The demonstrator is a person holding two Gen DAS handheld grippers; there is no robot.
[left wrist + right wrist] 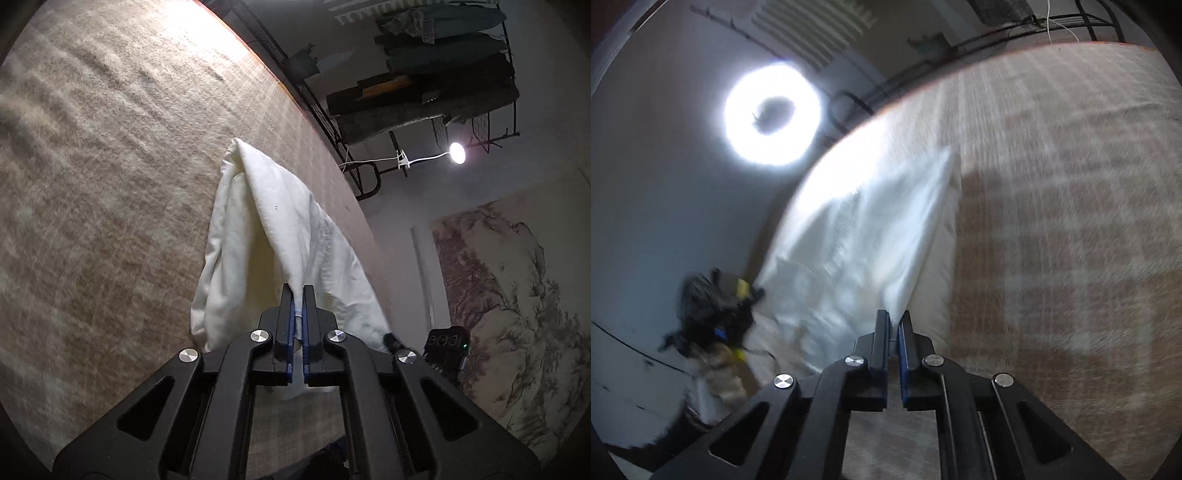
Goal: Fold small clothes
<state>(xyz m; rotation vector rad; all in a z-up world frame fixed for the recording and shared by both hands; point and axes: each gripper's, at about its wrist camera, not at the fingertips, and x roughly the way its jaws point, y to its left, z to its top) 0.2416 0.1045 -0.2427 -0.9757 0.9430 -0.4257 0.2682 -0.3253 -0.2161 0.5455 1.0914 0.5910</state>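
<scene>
Nearest in the left wrist view, the left gripper (297, 295) has its two blue-padded fingers pressed together on an edge of the white garment (266, 236), which rises from the pinch as a tented fold and drapes down onto the beige woven table cover (110, 166). In the right wrist view the right gripper (893, 321) likewise clamps a pinch of the same white garment (871, 236), the cloth running away from the fingers toward the table's left edge; this view is smeared by motion blur. Just past the cloth on that side, the other gripper's body (716, 314) shows as a dark blurred shape with yellow and blue marks. Beyond the table edge, the left view shows a small black device (445, 343) with a green light, a landscape painting (509, 295) on the wall, a lit lamp (457, 153) and a metal rack (443, 74) stacked with folded clothes. A bright ring light (772, 114) glares beyond the right gripper.
</scene>
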